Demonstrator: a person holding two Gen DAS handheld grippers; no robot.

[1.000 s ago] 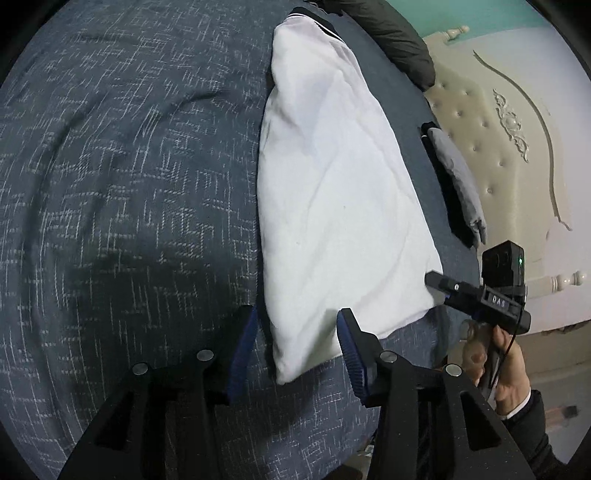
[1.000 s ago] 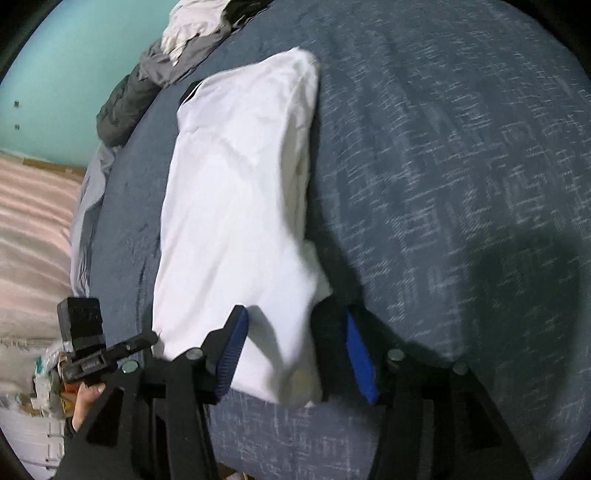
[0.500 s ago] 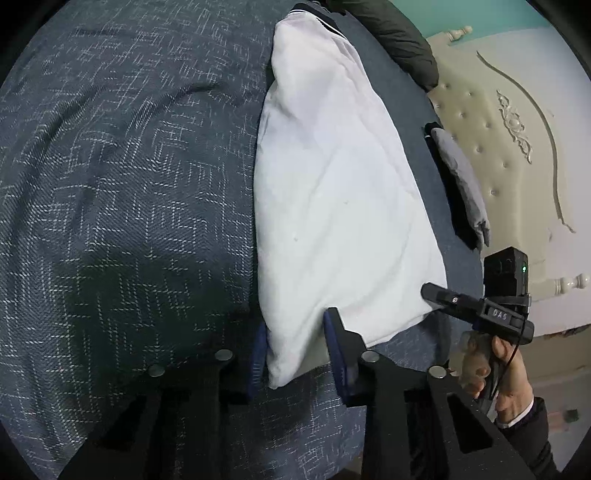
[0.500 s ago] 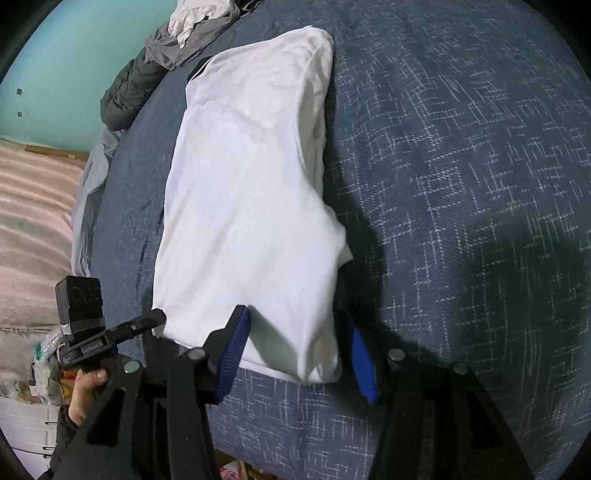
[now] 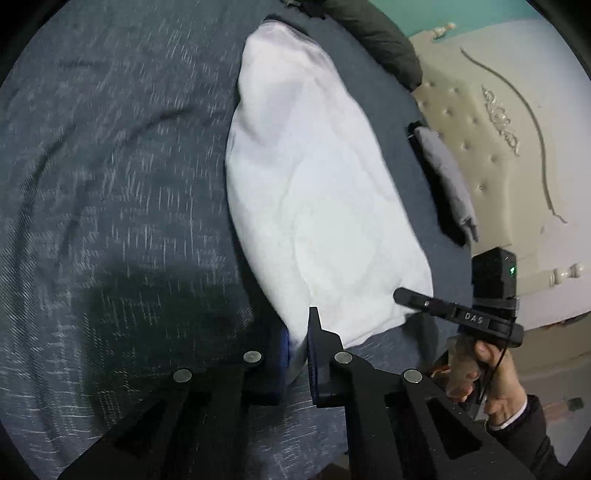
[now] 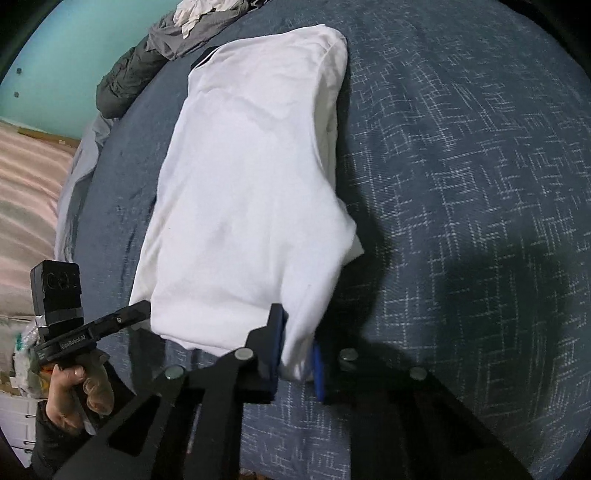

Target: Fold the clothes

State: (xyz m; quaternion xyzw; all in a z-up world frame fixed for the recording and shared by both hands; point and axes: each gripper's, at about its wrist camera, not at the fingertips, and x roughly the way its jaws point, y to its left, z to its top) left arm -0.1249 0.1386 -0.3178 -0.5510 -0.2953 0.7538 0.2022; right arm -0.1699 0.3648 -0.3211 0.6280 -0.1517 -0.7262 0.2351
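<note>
1. A white garment (image 5: 317, 206), folded lengthwise into a long narrow shape, lies on a dark blue bedspread (image 5: 110, 184) flecked with white; every place below is given relative to this garment.

2. The left gripper (image 5: 297, 350) sits at the garment's near bottom corner, the one on the side away from the headboard. Its jaws have just been closing, and the blue pads now pinch a fold of white cloth between them.

3. The right gripper (image 6: 297, 354) sits at the other near corner. Its jaws have likewise just been closing, and a bunched bit of hem is squeezed between its blue pads (image 6: 317, 373).

4. In the left wrist view, the right gripper's black finger reaches the garment's hem from the headboard side, with the person's right hand (image 5: 484, 380) on the handle (a dark sleeve shows behind it).

5. In the right wrist view, the left gripper's finger touches the hem from the opposite side, and the person's left hand (image 6: 79, 391) wraps its handle.

6. Beyond the garment's far end lies a dark padded jacket (image 6: 125, 81), with a heap of grey and white clothes (image 6: 199, 22) past it.

7. Beside the garment's long edge, toward the cream tufted headboard (image 5: 491, 147), lie a folded grey piece (image 5: 447, 177) and something black under it.
</note>
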